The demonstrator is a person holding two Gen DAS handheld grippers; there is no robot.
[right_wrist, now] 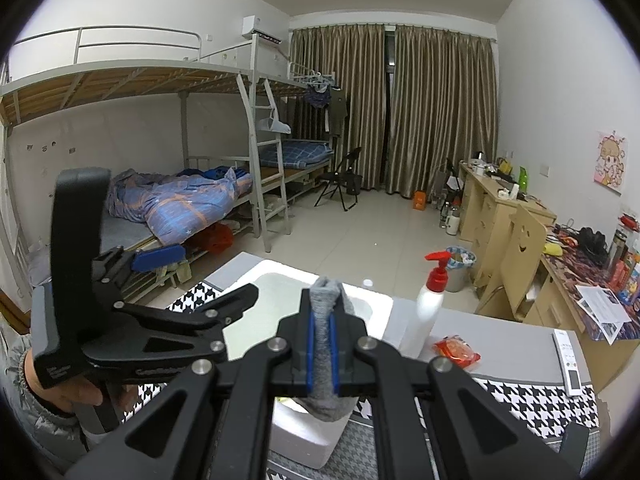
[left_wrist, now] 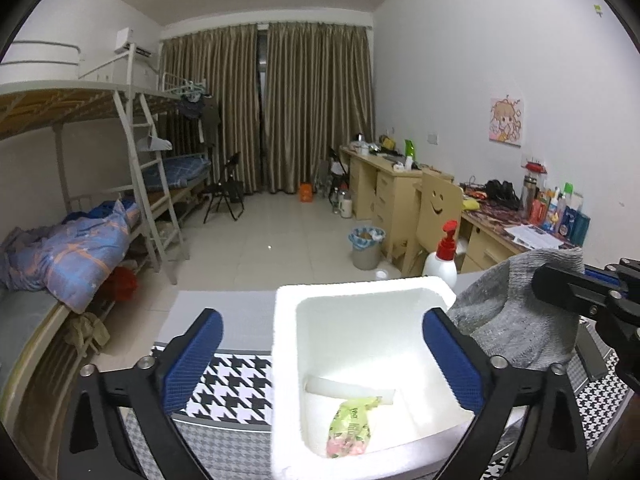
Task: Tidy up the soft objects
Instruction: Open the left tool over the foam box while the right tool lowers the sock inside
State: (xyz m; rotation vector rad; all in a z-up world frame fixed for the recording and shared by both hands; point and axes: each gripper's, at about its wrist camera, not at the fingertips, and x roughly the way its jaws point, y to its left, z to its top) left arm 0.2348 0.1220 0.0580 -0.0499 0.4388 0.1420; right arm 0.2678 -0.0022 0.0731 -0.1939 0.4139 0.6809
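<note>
Item: grey knit sock (right_wrist: 329, 344) in transit to white foam box (left_wrist: 288, 360).

R gripper (right_wrist: 323, 354) had jaws pinched narrow on the sock, held above the box's right rim; L gripper (left_wrist: 324, 360) was spread wide w/ nothing in it, hovering over the box. Box held a green-pink snack packet (left_wrist: 350, 428); red packet (right_wrist: 456, 351) lay on the table nr the pump bottle (right_wrist: 430, 312). Step judged: deposit. Next move needs the sock centred over the opening, then release.
</note>
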